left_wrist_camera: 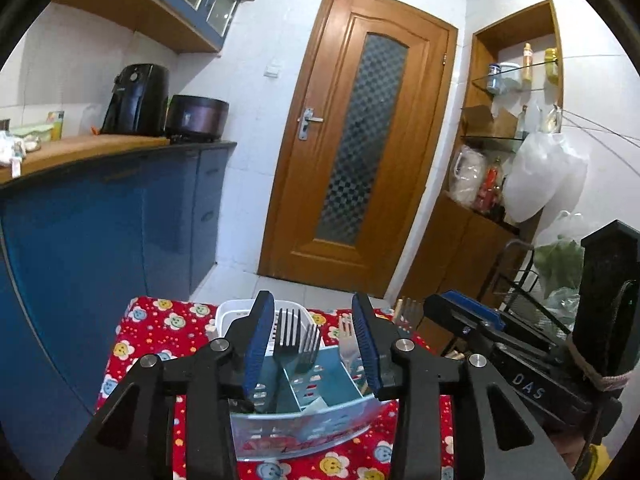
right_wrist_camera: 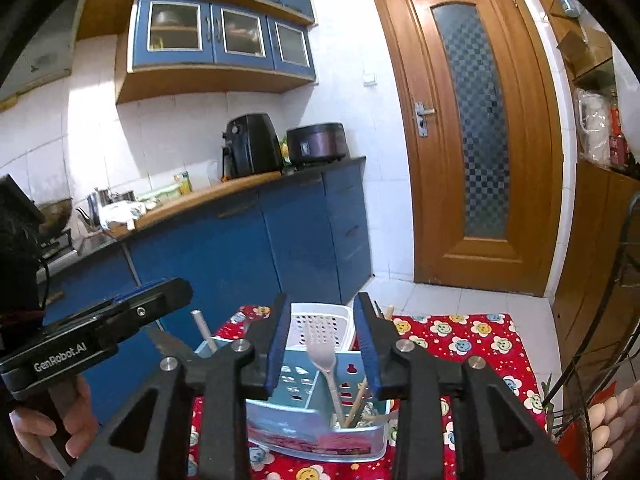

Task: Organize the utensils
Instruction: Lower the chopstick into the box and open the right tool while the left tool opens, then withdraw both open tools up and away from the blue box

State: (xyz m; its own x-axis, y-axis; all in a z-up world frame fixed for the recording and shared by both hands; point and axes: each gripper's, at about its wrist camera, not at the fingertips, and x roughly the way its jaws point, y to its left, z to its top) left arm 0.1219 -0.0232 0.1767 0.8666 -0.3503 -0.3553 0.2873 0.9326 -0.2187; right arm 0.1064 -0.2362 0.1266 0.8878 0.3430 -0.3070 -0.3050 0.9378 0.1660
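A light blue utensil holder [left_wrist_camera: 308, 412] with dividers stands on the red flowered tablecloth [left_wrist_camera: 160, 328]. Dark metal forks [left_wrist_camera: 294, 336] stand in its left compartment, and a pale plastic fork [left_wrist_camera: 347, 344] in its right one. My left gripper [left_wrist_camera: 312, 304] hovers just in front of the forks, open, its pads touching nothing. In the right wrist view the holder [right_wrist_camera: 320, 436] contains a pale slotted spatula [right_wrist_camera: 318, 344] and chopsticks [right_wrist_camera: 358, 400]. My right gripper [right_wrist_camera: 322, 304] is open on either side of the spatula without touching it. The left gripper [right_wrist_camera: 160, 292] shows at the left, held by a hand [right_wrist_camera: 48, 428].
A white perforated basket [right_wrist_camera: 320, 320] sits behind the holder. Blue cabinets [left_wrist_camera: 100, 220] line the left, a wooden door [left_wrist_camera: 352, 140] stands ahead. A black wire rack [left_wrist_camera: 516, 280] is at the table's right, with eggs [right_wrist_camera: 604, 420] near it.
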